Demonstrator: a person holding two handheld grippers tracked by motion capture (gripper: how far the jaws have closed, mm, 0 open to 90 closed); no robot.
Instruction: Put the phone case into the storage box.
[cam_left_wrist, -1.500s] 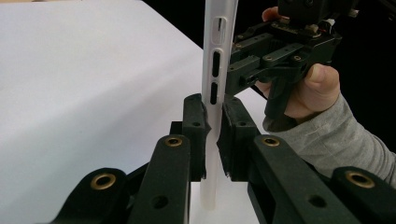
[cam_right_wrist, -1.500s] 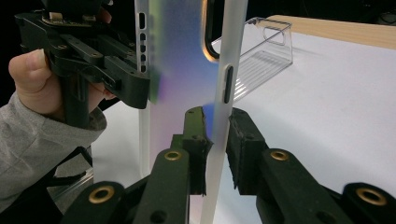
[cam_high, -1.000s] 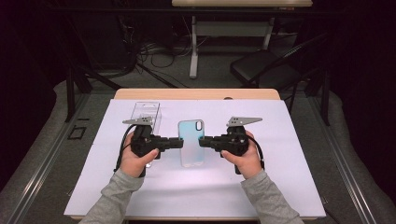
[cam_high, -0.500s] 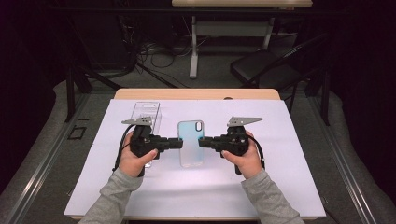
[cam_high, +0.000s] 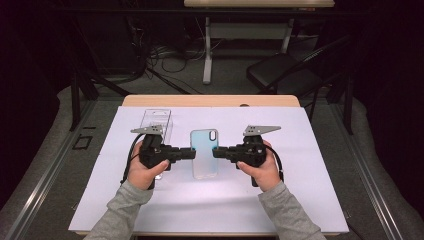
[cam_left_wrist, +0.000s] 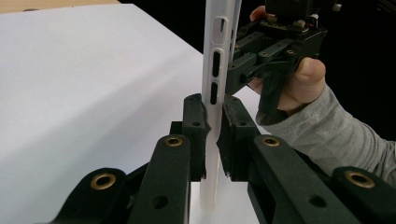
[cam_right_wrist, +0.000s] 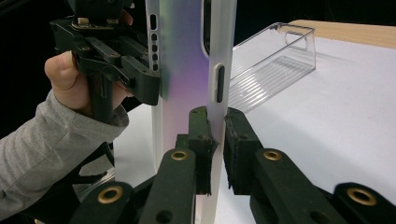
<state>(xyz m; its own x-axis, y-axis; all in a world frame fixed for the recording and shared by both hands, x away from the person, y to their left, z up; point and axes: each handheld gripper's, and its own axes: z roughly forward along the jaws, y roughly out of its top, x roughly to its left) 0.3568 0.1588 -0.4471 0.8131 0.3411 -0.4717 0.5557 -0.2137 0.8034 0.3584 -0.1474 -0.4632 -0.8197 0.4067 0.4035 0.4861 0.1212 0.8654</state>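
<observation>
Both forearms reach forward in grey sleeves, hands level. The left gripper (cam_high: 191, 153) points inward toward the right gripper (cam_high: 216, 152), jaws clamped tight. The right gripper faces it, jaws likewise pinched, tips near each other.
</observation>
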